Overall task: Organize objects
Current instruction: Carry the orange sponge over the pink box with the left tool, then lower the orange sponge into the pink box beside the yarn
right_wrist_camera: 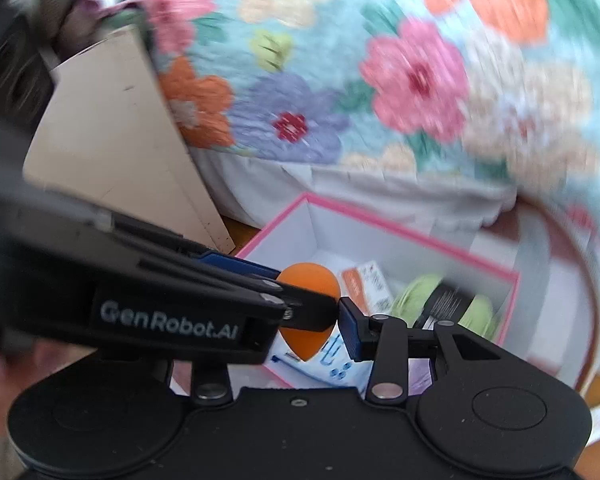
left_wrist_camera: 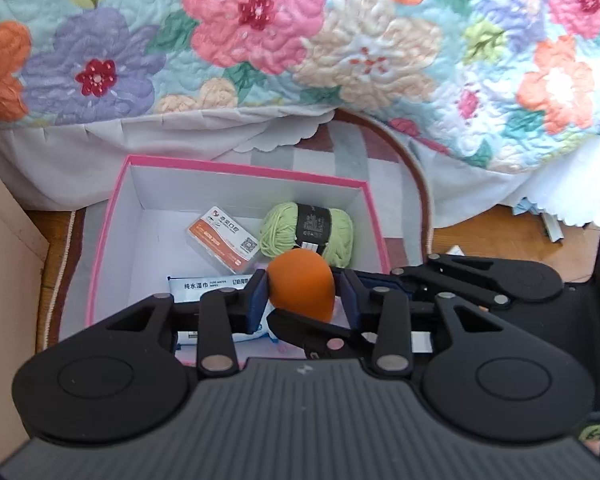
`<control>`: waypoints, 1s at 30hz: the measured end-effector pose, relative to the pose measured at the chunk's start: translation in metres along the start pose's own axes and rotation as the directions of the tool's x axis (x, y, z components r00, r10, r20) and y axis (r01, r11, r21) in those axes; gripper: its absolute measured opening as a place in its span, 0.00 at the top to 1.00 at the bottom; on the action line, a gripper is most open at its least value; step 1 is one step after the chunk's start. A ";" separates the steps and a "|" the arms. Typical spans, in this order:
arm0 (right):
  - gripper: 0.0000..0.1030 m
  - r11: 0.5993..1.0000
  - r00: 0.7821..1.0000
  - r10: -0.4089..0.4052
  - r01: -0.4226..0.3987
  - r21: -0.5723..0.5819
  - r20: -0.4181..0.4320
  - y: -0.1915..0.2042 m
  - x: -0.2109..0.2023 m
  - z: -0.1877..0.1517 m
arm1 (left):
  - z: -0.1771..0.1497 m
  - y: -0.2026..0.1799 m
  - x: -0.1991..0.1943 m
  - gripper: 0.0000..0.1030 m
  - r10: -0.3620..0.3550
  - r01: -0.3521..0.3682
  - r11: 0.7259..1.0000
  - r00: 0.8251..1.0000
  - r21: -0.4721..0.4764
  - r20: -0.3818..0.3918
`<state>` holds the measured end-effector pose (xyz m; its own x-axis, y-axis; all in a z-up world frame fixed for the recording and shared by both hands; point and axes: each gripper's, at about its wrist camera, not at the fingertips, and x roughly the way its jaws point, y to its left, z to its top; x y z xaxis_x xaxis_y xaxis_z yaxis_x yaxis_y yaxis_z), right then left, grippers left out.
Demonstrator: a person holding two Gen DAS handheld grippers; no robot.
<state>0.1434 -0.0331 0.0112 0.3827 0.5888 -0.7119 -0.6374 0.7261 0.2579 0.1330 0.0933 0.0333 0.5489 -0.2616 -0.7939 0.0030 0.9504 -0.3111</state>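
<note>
An orange teardrop sponge (left_wrist_camera: 302, 282) hangs over the open pink box (left_wrist_camera: 236, 170). In the left wrist view my left gripper (left_wrist_camera: 304, 298) has its blue pads on both sides of the sponge. The right gripper crosses in from the right under the sponge. In the right wrist view the sponge (right_wrist_camera: 310, 312) sits between the left gripper's finger and my right gripper's (right_wrist_camera: 320, 320) blue pad (right_wrist_camera: 350, 330); whether the right one grips it is unclear. The box (right_wrist_camera: 400, 232) holds green yarn (left_wrist_camera: 306, 232), an orange card box (left_wrist_camera: 222, 238) and a wet wipes pack (left_wrist_camera: 208, 286).
A floral quilt (left_wrist_camera: 300, 40) hangs over the bed behind the box. The box sits on a patterned rug (left_wrist_camera: 396, 168) on a wooden floor (left_wrist_camera: 500, 236). A beige cabinet side (right_wrist_camera: 112, 140) stands to the left. Paper scraps (left_wrist_camera: 548, 224) lie at the right.
</note>
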 end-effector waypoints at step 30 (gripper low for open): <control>0.56 0.995 1.000 -0.019 0.019 0.103 0.001 -0.062 0.083 -0.041 | -0.025 0.038 0.097 0.71 -0.053 0.060 0.992 0.996 -0.111 0.066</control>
<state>0.1871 -0.0433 -0.0906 0.3957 0.5755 -0.7157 -0.5581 0.7695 0.3103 0.1655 0.0995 -0.0687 0.6020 -0.3000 -0.7400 -0.0569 0.9083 -0.4145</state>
